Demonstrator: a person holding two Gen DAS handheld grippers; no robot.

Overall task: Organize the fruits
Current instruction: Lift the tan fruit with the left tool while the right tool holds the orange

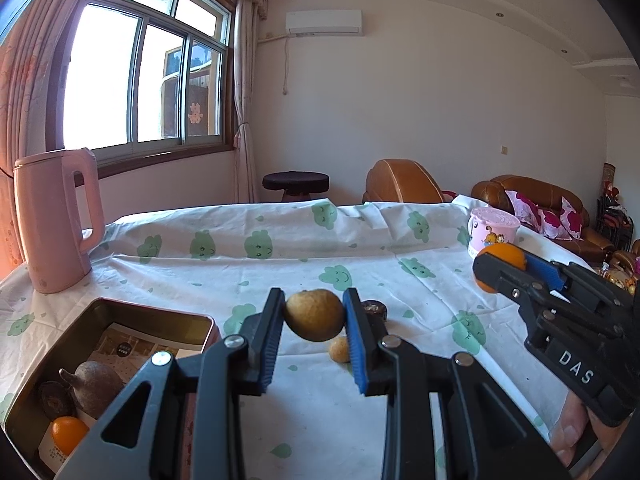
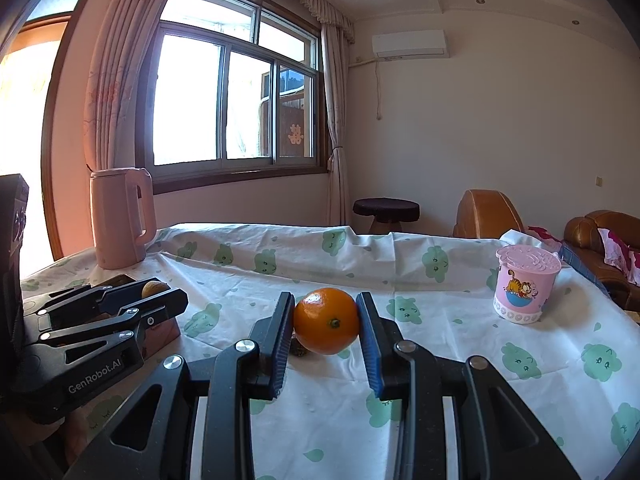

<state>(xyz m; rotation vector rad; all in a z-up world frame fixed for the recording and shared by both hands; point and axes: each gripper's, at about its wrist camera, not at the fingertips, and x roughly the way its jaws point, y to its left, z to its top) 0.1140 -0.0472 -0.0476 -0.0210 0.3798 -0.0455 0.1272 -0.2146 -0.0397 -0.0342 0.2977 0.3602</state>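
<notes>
While both tools hover above the desk (image 1: 248,264), each carries one fruit off the cloth: the left gripper (image 1: 314,316) has its blue-padded fingers (image 1: 354,332) pressed against the two sides of a dull yellow-brown, rough-skinned round fruit (image 1: 315,314), and the right gripper (image 2: 326,322) is clamped likewise on a glossy orange (image 2: 327,321) whose stem scar faces the camera. Decisive for the coming move, by judgement a drop into the container, is that the open metal tin (image 1: 188,320) lies near and to the left of the left gripper's fruit, below its level, whereas the orange is well off to the right; the left hand is therefore the nearer. Neither fruit has a marked long axis, both being nearly spherical. Inside the rectangular, brassy, thin-walled tin rest a brown pear-shaped fruit (image 1: 94,386), a dark wrinkled fruit (image 1: 52,400) and a small orange (image 1: 69,434) on a printed paper liner. Still on the white, cloud-patterned cloth are a small pale fruit (image 1: 339,350) and a dark round item (image 1: 374,310), just behind the left fingers. A matte pink kettle (image 1: 56,220) stands far left, and a lidded pink cartoon cup (image 2: 524,284) far right.
</notes>
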